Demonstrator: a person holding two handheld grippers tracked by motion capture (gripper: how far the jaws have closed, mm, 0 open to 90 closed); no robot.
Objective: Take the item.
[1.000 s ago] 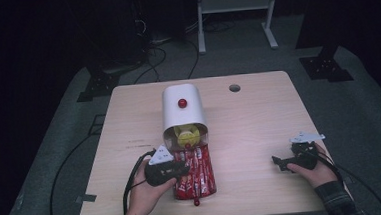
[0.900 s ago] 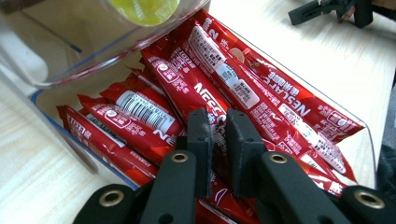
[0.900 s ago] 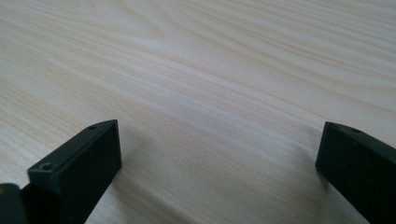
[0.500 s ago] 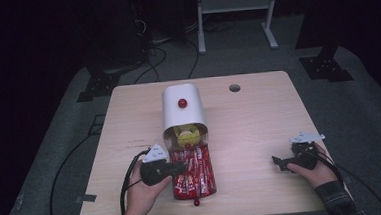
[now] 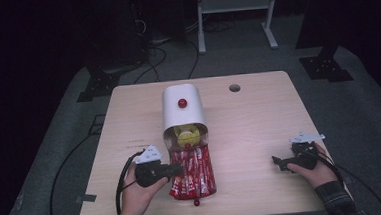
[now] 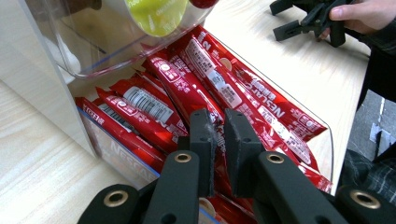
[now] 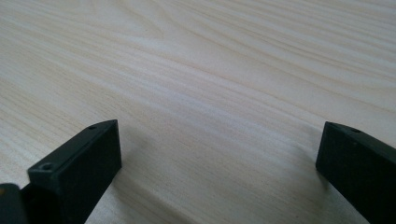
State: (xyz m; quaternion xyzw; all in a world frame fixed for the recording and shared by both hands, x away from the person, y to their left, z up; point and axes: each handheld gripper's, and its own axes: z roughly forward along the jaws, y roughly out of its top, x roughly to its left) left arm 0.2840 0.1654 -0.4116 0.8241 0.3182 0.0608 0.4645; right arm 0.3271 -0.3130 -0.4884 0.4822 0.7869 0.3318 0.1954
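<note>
Step in hand, as judged: picking one stick packet out of the pulled-out drawer.

Left gripper point(image 6: 219, 126): fingers pressed almost together, tips down on the top layer of red stick packets point(image 6: 187, 84). Cannot tell whether a packet edge is caught between them.

Next move, as judged: slow straight lift, watching for a single packet rising clear; if none comes, reopen, set one finger under a packet edge, close again. Risk of dragging neighbouring packets over the low front wall.

Clear drawer point(image 6: 327, 140): drawn out toward the near edge of the counter point(image 5: 250, 129), small red knob point(image 5: 196, 203) at its front. Packed with red stick packets lying lengthwise, overlapping, several layers deep.

Above and behind it, a clear upper tray point(image 6: 84, 56) holding a yellow-green capsule point(image 6: 154, 18); something red just beside the capsule, too cropped to name.

White dispenser point(image 5: 182, 110): housing for both, lying mid-counter, red button point(image 5: 181, 103) on top.

Right gripper point(image 5: 277, 161): resting on the counter well apart at the right, fingers spread wide, nothing between them but bare wood.

Far edge: round hole point(image 5: 234, 88) in the counter.
</note>
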